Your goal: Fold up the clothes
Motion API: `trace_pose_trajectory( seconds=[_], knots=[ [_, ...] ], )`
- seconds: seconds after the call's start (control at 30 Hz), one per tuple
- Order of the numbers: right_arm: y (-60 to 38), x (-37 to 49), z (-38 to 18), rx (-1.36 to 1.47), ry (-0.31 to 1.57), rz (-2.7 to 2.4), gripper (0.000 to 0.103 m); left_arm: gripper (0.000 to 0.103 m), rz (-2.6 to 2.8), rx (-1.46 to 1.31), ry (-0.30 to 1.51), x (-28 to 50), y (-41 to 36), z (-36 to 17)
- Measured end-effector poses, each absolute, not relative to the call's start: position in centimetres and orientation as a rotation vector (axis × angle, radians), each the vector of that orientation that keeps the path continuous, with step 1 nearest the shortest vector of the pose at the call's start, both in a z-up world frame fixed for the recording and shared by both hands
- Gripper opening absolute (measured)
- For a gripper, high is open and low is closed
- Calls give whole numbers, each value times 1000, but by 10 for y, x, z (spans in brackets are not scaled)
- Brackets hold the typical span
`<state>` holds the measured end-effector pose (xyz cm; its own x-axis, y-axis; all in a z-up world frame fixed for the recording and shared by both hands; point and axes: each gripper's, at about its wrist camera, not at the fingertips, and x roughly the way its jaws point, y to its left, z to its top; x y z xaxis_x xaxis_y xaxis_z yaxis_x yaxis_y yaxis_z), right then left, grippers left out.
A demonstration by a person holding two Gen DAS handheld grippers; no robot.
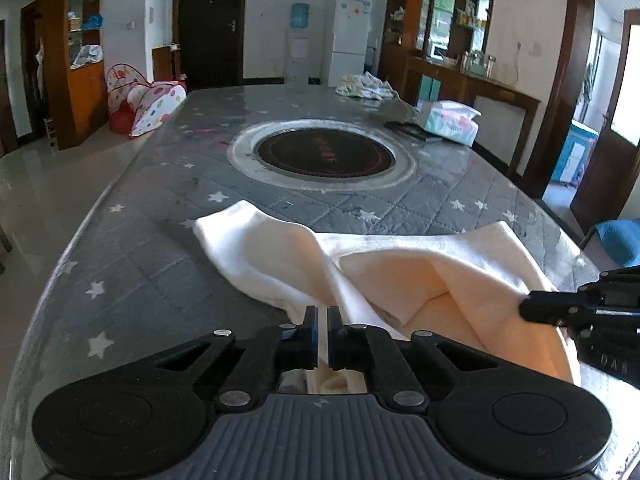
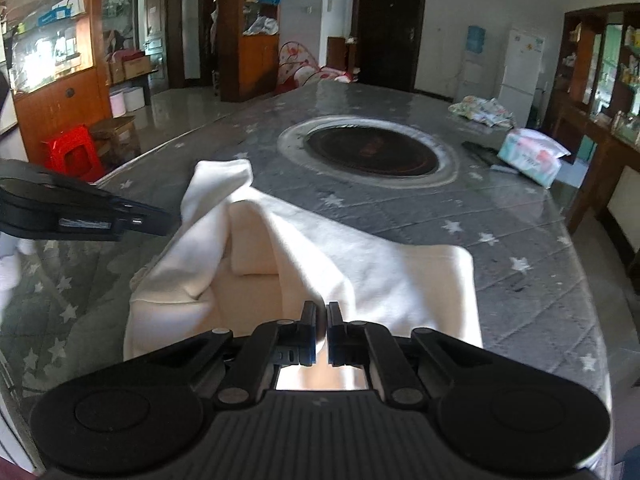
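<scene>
Cream-white cloth, soft and thick — the garment lies on the near end of the long grey table, its long axis running crosswise to the table's length, one end out to the left and the other toward the right edge. The near hem is raised off the surface, and the middle sags into a warm-toned fold between the two lifted points. In the right wrist view a narrow end of it points away toward the round dark burner set in the table's centre.

The left gripper angles down at the table, fingers pressed nearly together with a strip of the near hem pinched between them. The right gripper sits the same way — tilted downward, fingers closed on the cloth's edge farther right. Each one shows in the other's view, coming in from the side, close by the fabric.

Farther out, a pack of tissues rests near the right edge, with a crumpled patterned cloth at the far end.
</scene>
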<state>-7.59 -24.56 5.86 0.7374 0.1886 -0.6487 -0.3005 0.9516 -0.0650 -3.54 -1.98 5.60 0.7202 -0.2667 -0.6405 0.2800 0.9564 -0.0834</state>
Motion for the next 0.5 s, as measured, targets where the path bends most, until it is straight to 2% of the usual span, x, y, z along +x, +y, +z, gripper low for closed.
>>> trace_pose_trajectory(
  seconds=[0.23, 0.43, 0.5],
  knots=[
    [-267, -92, 66, -163, 661, 207, 4, 5, -299, -13, 703, -53, -4, 62],
    [-269, -94, 69, -147, 671, 209, 6, 13, -324, 16, 723, -41, -22, 61],
    [-265, -90, 72, -147, 671, 229, 8, 29, -326, 30, 728, -34, -30, 59]
  ],
)
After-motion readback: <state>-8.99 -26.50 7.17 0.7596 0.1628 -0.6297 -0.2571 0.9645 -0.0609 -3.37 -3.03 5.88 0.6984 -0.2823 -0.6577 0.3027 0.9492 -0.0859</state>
